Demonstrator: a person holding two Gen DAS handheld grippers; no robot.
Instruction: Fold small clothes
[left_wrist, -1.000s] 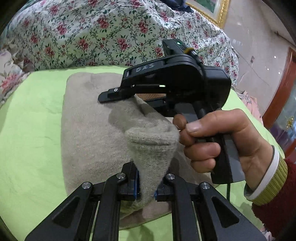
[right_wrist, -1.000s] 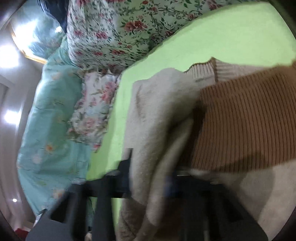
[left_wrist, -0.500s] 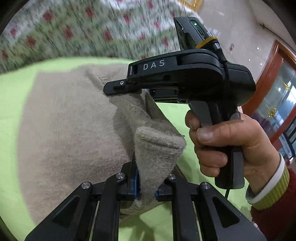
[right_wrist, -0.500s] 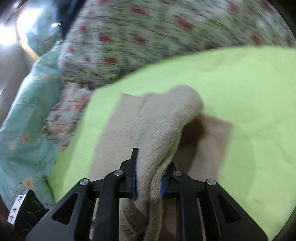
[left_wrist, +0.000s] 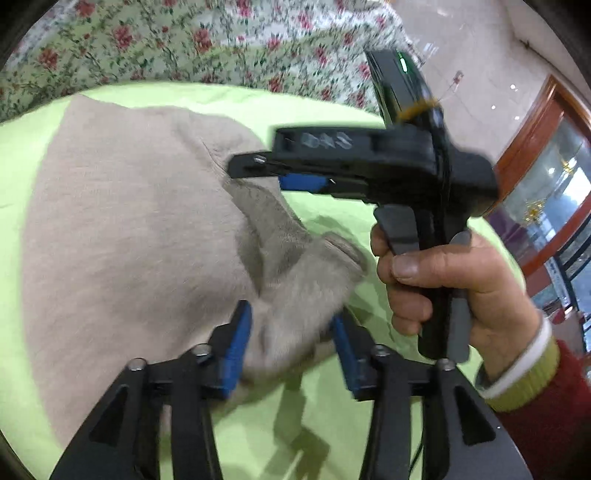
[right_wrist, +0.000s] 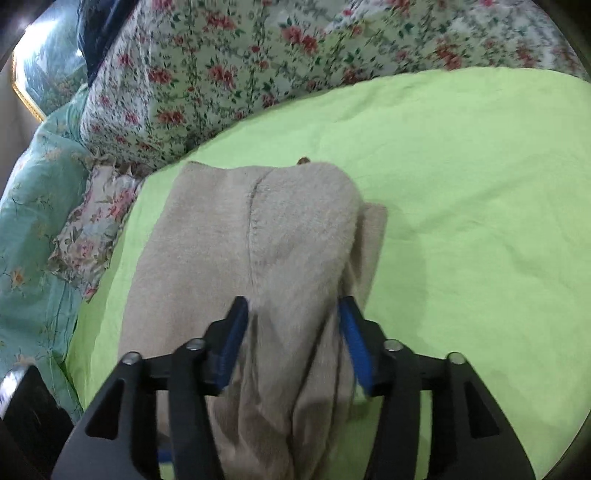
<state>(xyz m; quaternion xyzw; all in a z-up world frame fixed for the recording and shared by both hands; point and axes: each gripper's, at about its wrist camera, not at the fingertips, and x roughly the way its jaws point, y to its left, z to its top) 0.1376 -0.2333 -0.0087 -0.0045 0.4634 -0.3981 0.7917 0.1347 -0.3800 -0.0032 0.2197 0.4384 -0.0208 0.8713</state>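
On the green sheet (right_wrist: 461, 184), the beige sweater (right_wrist: 258, 240) lies folded.

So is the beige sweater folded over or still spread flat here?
Folded over. The beige sweater lies doubled on the green sheet, a lower layer showing along its right edge.

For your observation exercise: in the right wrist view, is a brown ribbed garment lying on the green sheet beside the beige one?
No, only the beige knit garment lies on the green sheet; nothing brown and ribbed shows there.

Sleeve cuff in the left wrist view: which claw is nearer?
Left. The left claw straddles the folded sleeve just below the cuff; the right claw sits farther up, at the shoulder seam.
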